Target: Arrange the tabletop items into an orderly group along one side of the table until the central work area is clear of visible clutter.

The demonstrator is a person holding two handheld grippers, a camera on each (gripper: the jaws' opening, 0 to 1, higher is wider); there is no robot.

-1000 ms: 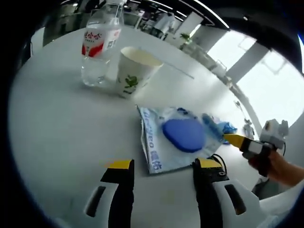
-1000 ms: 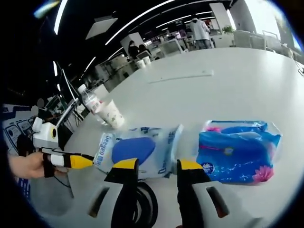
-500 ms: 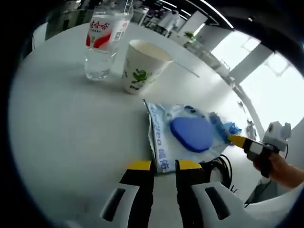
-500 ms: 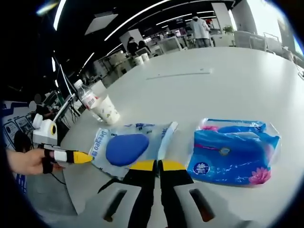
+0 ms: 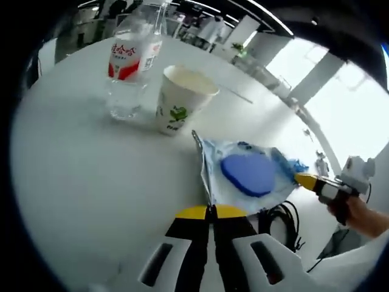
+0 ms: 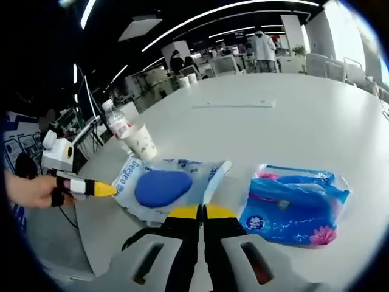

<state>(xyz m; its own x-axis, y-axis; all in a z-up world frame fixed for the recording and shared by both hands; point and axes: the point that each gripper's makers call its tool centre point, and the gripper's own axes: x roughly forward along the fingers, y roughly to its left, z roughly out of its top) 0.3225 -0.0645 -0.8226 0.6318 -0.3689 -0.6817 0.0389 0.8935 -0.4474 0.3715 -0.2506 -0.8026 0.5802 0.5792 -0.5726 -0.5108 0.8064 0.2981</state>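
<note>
Left gripper (image 5: pixel 211 211): fingers together, pinching edge of white-and-blue plastic wipes pack (image 5: pixel 246 176). Right gripper (image 6: pixel 201 211): fingers together, on same pack's edge, beside blue tissue packet (image 6: pixel 296 203). White surface (image 5: pixel 91 170).

From the left gripper view I lose the water bottle (image 5: pixel 130 64) above its label, where its neck blurs at the top edge. My left gripper (image 5: pixel 210 212) covers the near edge of the wipes packet (image 5: pixel 243 182). The black cable (image 5: pixel 281 220) disappears behind it. The packet's print is too small to read.
</note>
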